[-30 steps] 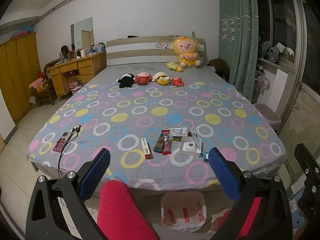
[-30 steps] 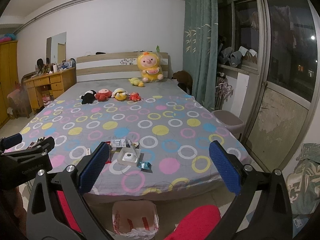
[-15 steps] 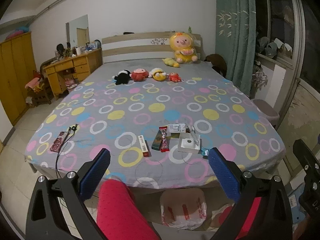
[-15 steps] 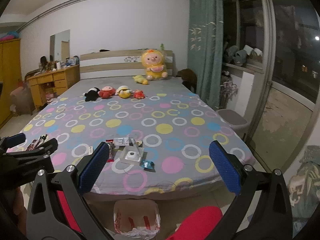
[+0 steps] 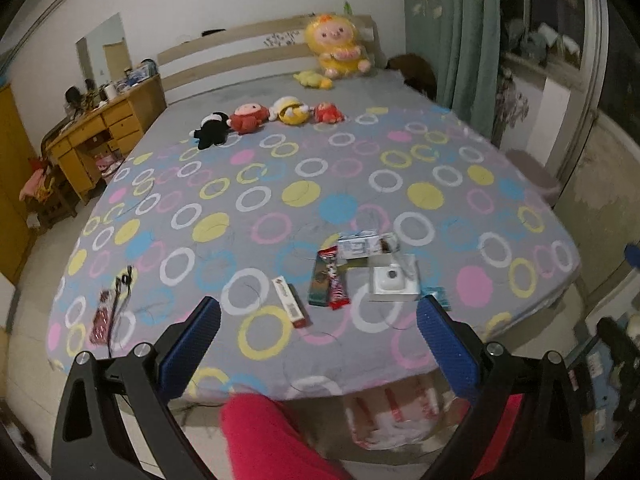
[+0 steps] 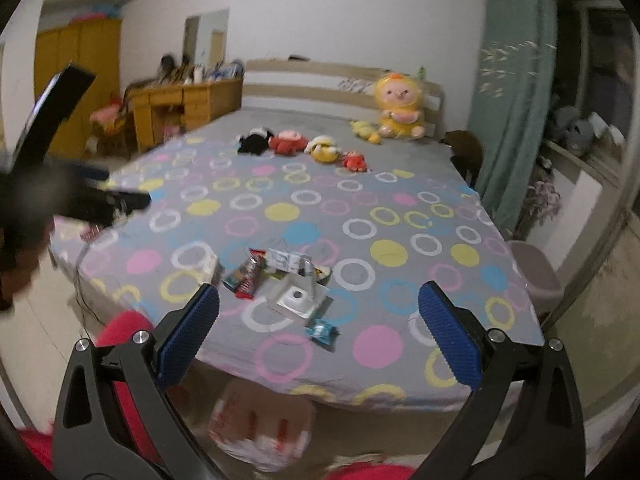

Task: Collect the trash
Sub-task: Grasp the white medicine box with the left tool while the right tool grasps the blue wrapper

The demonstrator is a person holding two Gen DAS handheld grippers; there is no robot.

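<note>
Trash lies near the foot of the bed [image 5: 320, 184]: a white-red box [image 5: 291, 307], a green-red snack wrapper [image 5: 329, 283], a white open box [image 5: 394, 282], a white carton [image 5: 357, 245] and a small blue wrapper [image 5: 436, 295]. The right wrist view shows the snack wrapper [image 6: 246, 276], the white open box [image 6: 300, 298] and the blue wrapper [image 6: 322, 332]. My left gripper [image 5: 318, 344] is open and empty, short of the trash. My right gripper [image 6: 318, 336] is open and empty. A white plastic bag [image 5: 394, 416] sits on the floor below the bed edge.
Several plush toys [image 5: 264, 118] lie mid-bed and a big yellow one [image 5: 340, 52] sits at the headboard. A phone with a cable [image 5: 106, 316] lies at the left edge. A wooden desk [image 5: 100, 132] stands left, and a stool [image 5: 536, 172] and curtain [image 5: 452, 28] right.
Both grippers have moved in toward the foot of the bed and tilted down. The right view has swung left and is blurred. Both stay open and empty.
</note>
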